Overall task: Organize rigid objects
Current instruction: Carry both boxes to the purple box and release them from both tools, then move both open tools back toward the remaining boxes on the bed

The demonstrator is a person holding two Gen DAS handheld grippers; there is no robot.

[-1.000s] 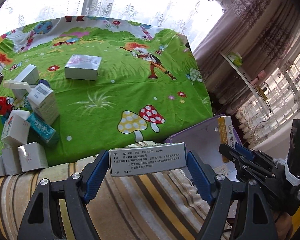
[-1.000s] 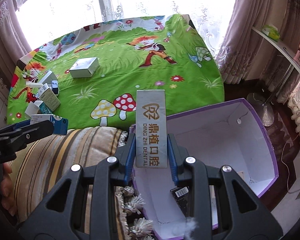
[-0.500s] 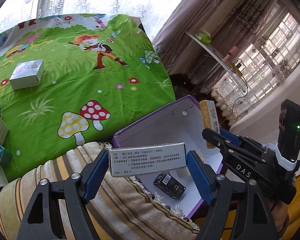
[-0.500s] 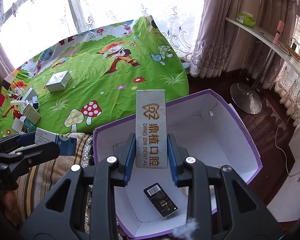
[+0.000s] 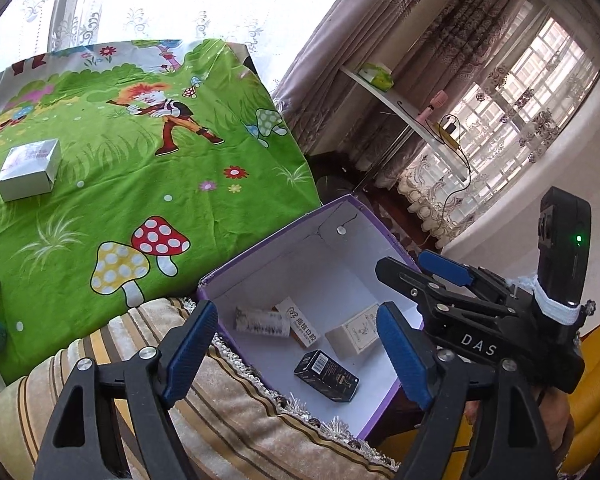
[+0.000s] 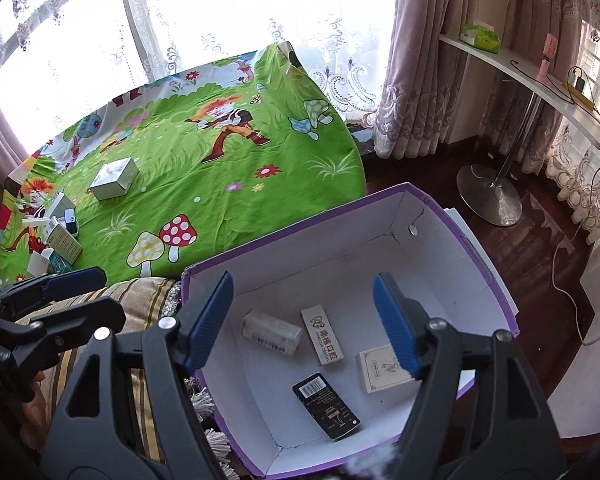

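Observation:
The purple cardboard box [image 5: 276, 240] [image 6: 300, 232] stands below both grippers. On its white floor lie a white printed box [image 5: 260, 322] [image 6: 272, 332], a long white dental box [image 5: 302, 326] [image 6: 322, 340], a cream box [image 5: 354, 334] [image 6: 380, 368] and a black box [image 5: 326, 376] [image 6: 326, 406]. My left gripper [image 5: 294, 316] hangs over the box's near left corner, its jaws opening with nothing between them. My right gripper [image 6: 303, 284] is above the box's middle, its jaws also opening and empty.
A silver box [image 5: 28, 170] [image 6: 114, 178] lies on the green cartoon cloth [image 5: 140, 184]. Several small boxes [image 6: 56, 236] cluster at the cloth's left edge. A striped cushion [image 5: 236, 412] borders the purple box. A round-footed shelf stand [image 6: 488, 196] is on the wooden floor at right.
Both grippers swung from the cloth over the purple box. The left let go of the white printed box and the right let go of the dental box. Both now lie inside.

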